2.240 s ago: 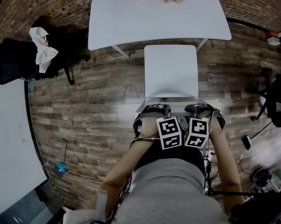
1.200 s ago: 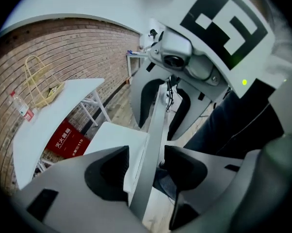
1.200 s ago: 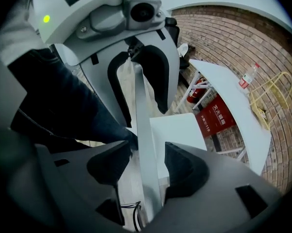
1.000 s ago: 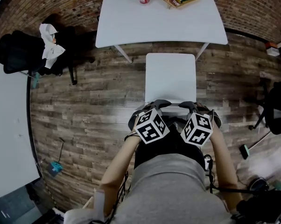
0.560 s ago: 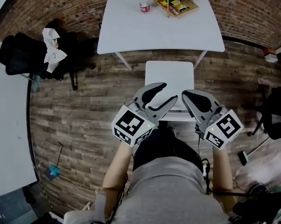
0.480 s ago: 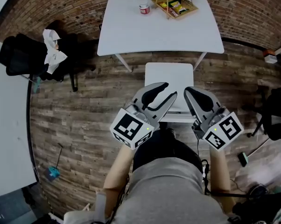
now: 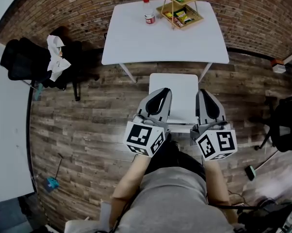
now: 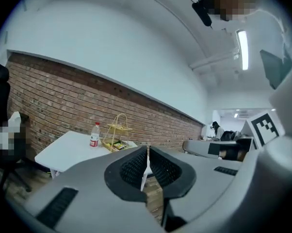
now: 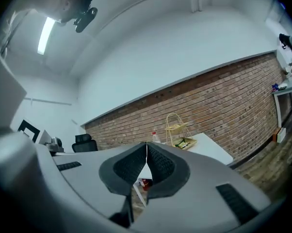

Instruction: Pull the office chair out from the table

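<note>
White chair (image 7: 174,93) sits in front of the bench (image 7: 136,42), with a thin strip of floor showing between them in the head view. The slanted bench legs (image 7: 127,72) flank that strip on both sides. Open plank floor (image 7: 92,120) lies left of the chair, and a narrower open patch lies to its right. The far left is blocked by a black office chair (image 7: 24,62) with white cloth (image 7: 54,52) on it, and by a second white bench (image 7: 5,140) along the left edge. Another black chair (image 7: 286,125) stands at the right edge. The near half of the bench top is bare, with a bottle (image 7: 148,11) and wire rack (image 7: 180,6) at the far edge.
</note>
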`<state>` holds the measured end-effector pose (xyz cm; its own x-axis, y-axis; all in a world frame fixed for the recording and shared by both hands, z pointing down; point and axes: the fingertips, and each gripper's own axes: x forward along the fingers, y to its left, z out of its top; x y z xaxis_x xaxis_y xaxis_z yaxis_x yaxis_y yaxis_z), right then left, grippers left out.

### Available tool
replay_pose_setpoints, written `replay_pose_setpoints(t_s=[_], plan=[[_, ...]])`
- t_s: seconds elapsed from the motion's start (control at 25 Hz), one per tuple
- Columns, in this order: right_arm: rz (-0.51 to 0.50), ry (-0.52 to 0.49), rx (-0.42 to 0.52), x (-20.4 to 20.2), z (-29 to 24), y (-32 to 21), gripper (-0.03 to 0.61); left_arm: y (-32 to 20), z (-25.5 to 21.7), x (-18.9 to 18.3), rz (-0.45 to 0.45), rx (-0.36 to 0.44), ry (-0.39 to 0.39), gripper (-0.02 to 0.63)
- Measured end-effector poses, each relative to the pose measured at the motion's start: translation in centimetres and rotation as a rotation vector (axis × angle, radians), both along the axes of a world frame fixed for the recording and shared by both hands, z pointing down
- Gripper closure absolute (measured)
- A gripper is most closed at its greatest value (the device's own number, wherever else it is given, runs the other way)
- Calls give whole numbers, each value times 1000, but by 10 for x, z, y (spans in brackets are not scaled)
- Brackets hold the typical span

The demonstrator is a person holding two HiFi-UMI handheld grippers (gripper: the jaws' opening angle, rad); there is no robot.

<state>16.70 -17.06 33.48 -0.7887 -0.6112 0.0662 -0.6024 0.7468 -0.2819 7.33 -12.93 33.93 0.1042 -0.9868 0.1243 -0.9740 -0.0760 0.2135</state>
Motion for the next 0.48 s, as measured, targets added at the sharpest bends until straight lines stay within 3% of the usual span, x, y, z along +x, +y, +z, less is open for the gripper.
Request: replay_pose_setpoints(t_s=[0.24,0.48], plan=[[28,60,8,0,6,1,561,1,-1,-4,-59,-30,-116,588],[25,87,-24,-5,11,8,563,3,3,-5,-76,-51,-127,588]])
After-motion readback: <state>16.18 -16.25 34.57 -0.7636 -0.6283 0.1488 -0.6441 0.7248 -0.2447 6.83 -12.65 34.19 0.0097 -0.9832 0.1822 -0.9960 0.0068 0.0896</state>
